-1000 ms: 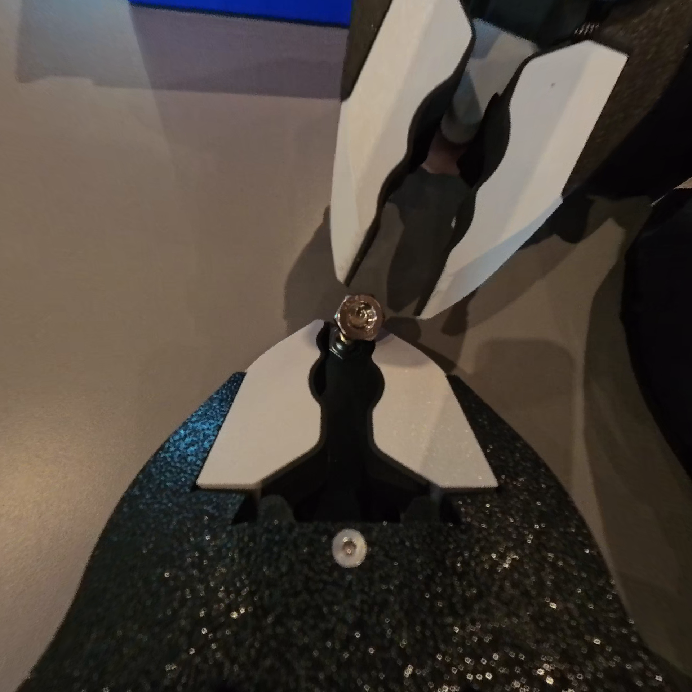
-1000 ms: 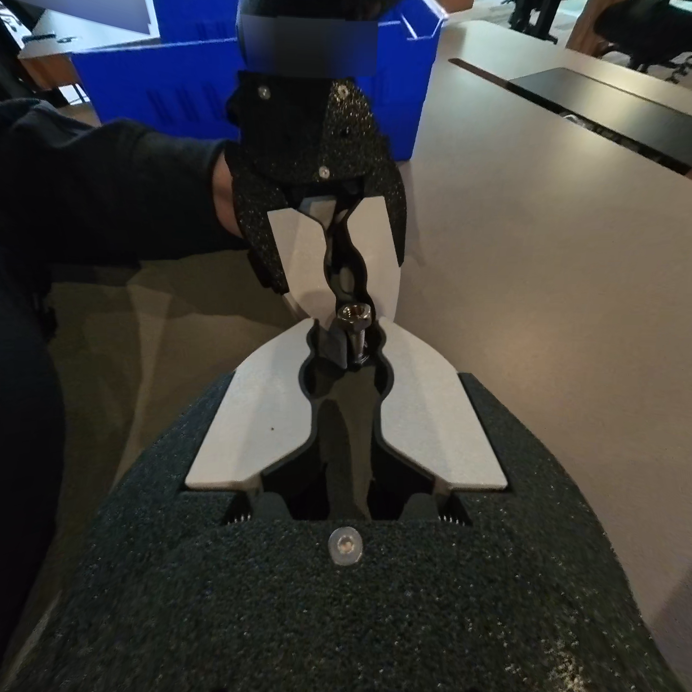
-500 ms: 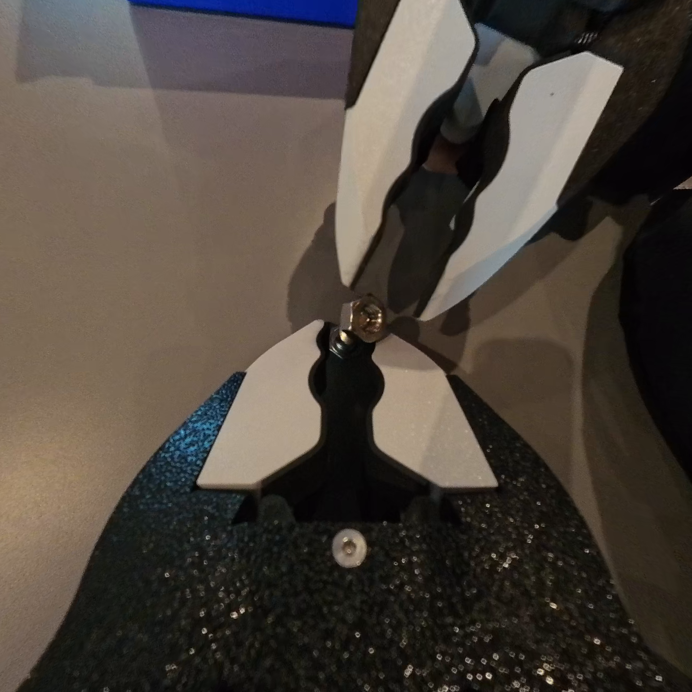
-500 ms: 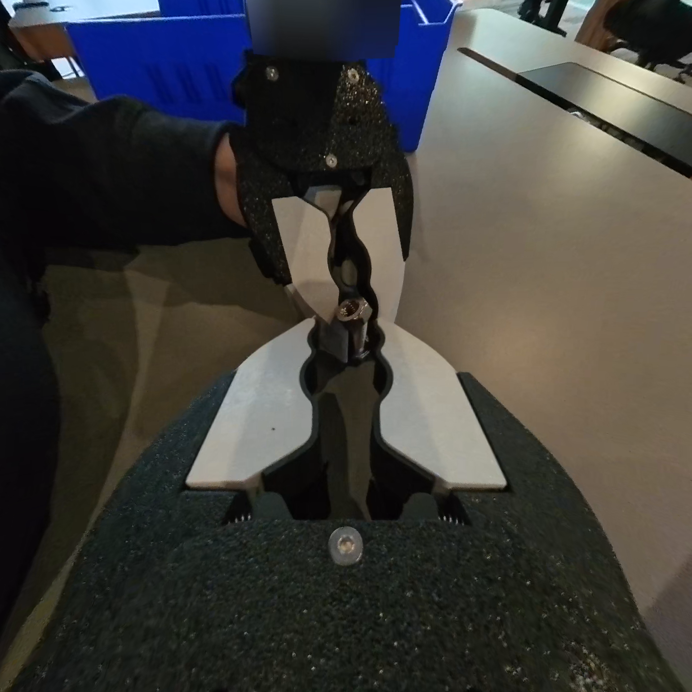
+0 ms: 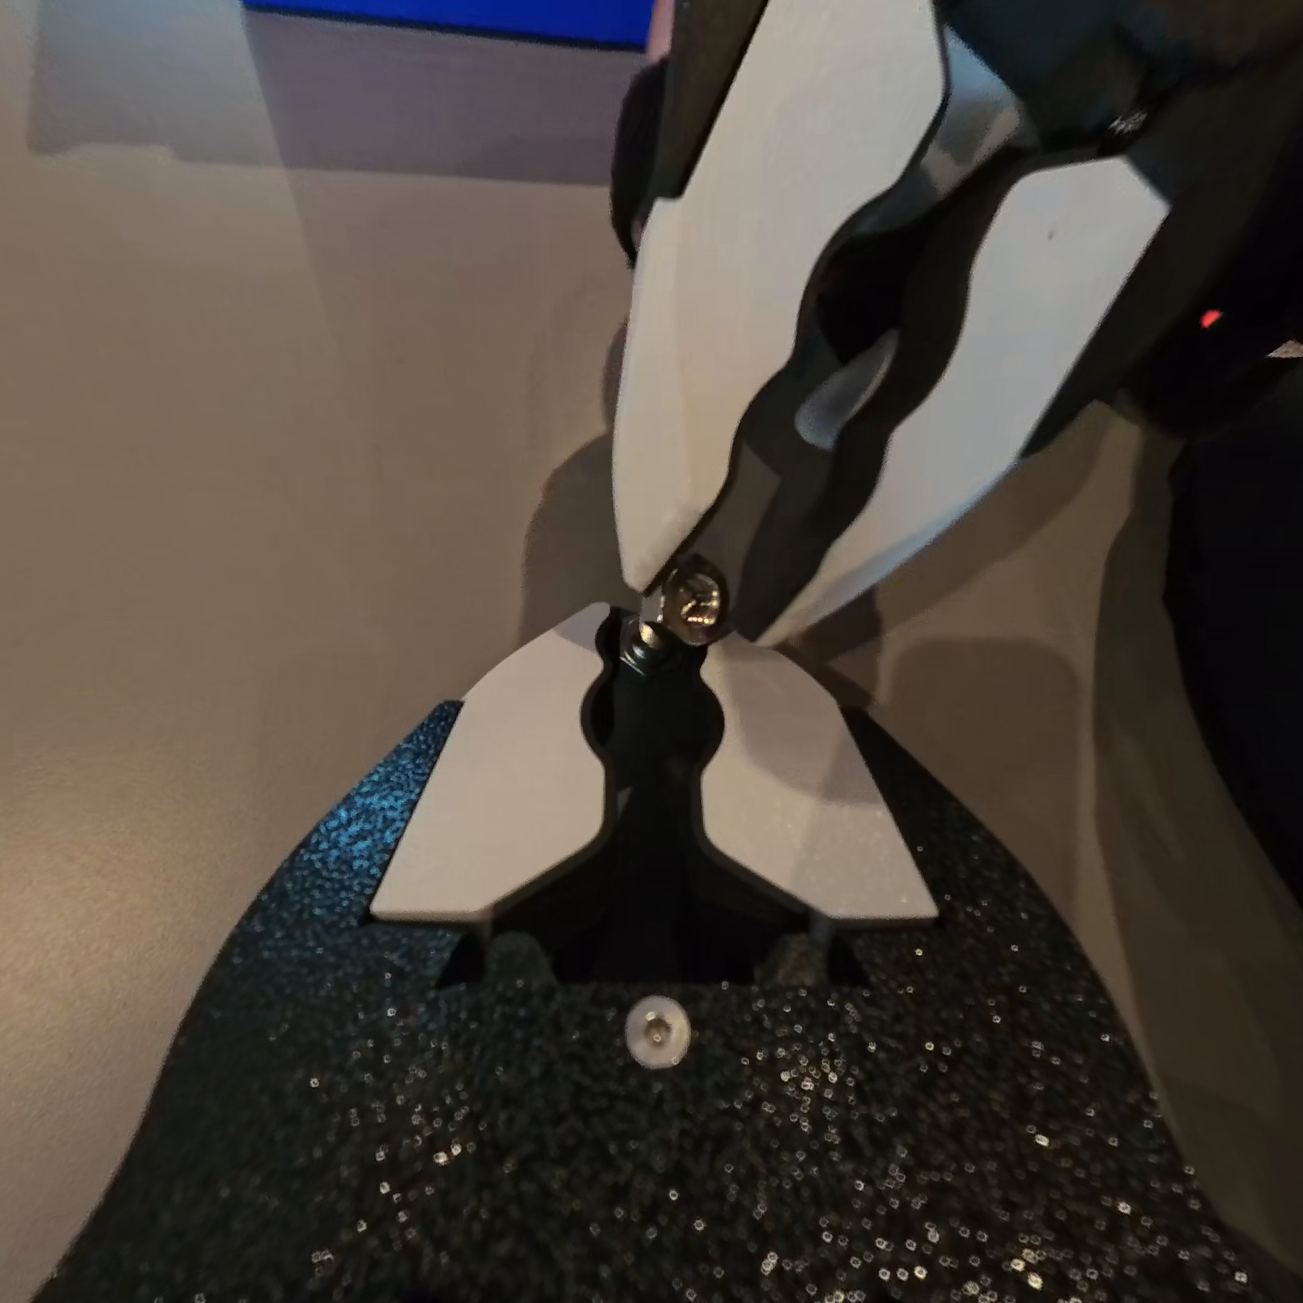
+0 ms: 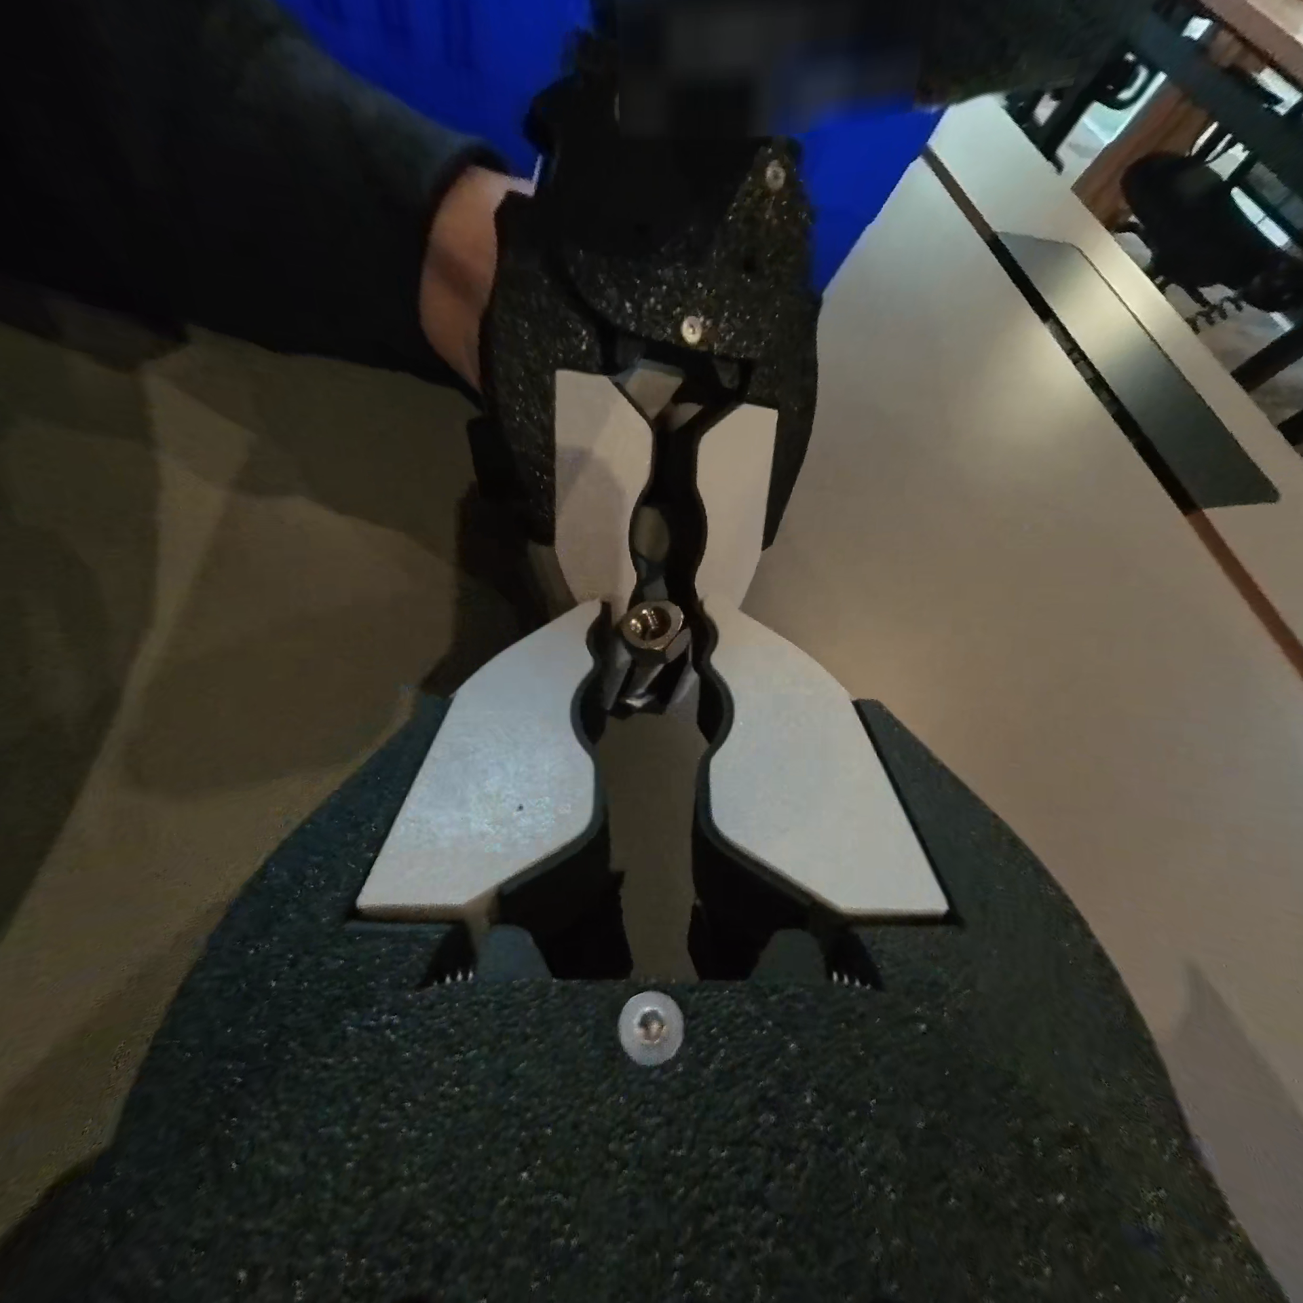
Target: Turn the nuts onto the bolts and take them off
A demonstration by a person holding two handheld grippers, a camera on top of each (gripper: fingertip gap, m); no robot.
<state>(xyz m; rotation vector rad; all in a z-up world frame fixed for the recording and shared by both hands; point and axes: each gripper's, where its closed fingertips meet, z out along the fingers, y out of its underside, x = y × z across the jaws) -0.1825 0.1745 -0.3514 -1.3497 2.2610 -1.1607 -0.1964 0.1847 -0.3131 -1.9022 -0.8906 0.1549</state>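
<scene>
My left gripper (image 5: 652, 631) is shut on a dark threaded bolt (image 5: 638, 645) and holds it above the beige table (image 5: 282, 493). A shiny hex nut (image 5: 694, 599) sits on the bolt's free end. My right gripper (image 5: 701, 599) comes in from above right, its two white fingertips closed against the nut's sides. In the right wrist view the nut (image 6: 649, 627) lies between my right gripper's (image 6: 652, 610) tips. The left gripper (image 6: 652, 596) faces it tip to tip, held by a hand in a dark sleeve (image 6: 211, 176).
A blue bin (image 6: 437, 70) stands behind the left gripper; its edge also shows in the left wrist view (image 5: 451, 14). A dark inset panel (image 6: 1128, 395) lies in the table (image 6: 952, 634) at the right. Chairs (image 6: 1198, 225) stand at the far right. The left gripper's tips are roughly 4 cm from the right gripper's.
The right gripper has come down onto the nut and rolled around it. Its fingertips, apart from the nut before, now press on its sides. The left gripper still holds the bolt.
</scene>
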